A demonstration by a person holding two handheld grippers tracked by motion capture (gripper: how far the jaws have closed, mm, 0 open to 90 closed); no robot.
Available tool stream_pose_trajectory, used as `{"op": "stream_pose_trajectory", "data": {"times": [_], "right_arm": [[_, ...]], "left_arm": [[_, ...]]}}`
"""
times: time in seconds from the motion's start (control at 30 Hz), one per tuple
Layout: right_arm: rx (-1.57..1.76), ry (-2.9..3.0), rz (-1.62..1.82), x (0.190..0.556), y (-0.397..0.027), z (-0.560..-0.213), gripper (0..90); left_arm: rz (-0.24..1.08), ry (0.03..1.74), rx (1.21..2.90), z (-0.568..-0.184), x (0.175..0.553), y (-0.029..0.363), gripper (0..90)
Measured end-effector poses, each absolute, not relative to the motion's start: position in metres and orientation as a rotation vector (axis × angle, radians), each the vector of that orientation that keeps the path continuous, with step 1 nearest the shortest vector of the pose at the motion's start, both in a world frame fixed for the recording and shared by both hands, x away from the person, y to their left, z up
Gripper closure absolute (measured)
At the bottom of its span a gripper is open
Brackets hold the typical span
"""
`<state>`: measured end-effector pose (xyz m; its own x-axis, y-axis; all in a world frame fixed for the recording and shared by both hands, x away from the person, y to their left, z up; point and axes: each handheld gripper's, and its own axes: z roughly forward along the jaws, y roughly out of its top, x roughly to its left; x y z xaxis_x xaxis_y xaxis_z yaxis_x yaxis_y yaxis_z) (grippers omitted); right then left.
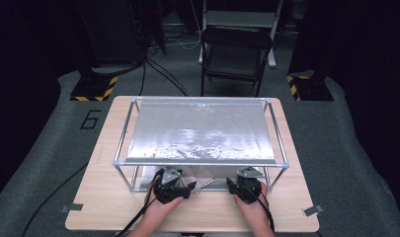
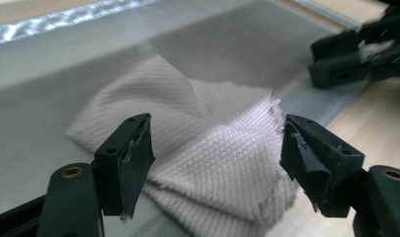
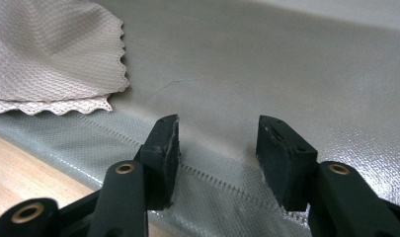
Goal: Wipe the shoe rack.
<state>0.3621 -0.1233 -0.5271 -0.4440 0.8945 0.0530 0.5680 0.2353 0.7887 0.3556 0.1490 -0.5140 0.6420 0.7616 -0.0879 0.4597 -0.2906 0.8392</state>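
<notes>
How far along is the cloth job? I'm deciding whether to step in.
Early. Done: the crumpled pale cloth lies on the silver mat under the frame. In hand: left gripper open around it, not gripping; right gripper open over bare mat. Left: gripping and handling the cloth.

Overhead looks forward-down; both close tongs cameras share the cloth (image 2: pixel 207 148).

The cloth (image 2: pixel 207 148) is pale woven fabric with a waffle texture and pinked edges. It lies on a matt grey mat (image 3: pixel 266 64) of coated weave. At twelve o'clock the metal frame (image 1: pixel 121 140) carries a shiny crinkled silver sheet (image 1: pixel 200 128) above the smooth wooden table (image 1: pixel 99 197).
</notes>
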Motion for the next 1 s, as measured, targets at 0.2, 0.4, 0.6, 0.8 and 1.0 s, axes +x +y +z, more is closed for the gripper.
{"op": "stream_pose_trajectory", "data": {"times": [0.2,0.4,0.6,0.8,1.0], "right_arm": [[1.34,2.097,1.07,0.362,-0.123,-0.527,50.8],[1.355,2.088,1.057,0.361,-0.122,-0.528,50.8],[1.373,2.085,1.057,0.36,-0.121,-0.527,50.8],[1.354,2.088,1.058,0.361,-0.122,-0.528,50.8],[1.356,2.087,1.057,0.361,-0.122,-0.528,50.8]], "left_arm": [[0.427,1.009,2.001,-0.524,0.364,0.149,47.0],[0.45,0.996,2.025,-0.527,0.369,0.159,65.0],[0.538,1.001,2.077,-0.524,0.362,0.174,85.0],[0.552,1.083,2.03,-0.518,0.353,0.211,87.3],[0.438,1.113,1.88,-0.514,0.352,0.209,62.6]]}}
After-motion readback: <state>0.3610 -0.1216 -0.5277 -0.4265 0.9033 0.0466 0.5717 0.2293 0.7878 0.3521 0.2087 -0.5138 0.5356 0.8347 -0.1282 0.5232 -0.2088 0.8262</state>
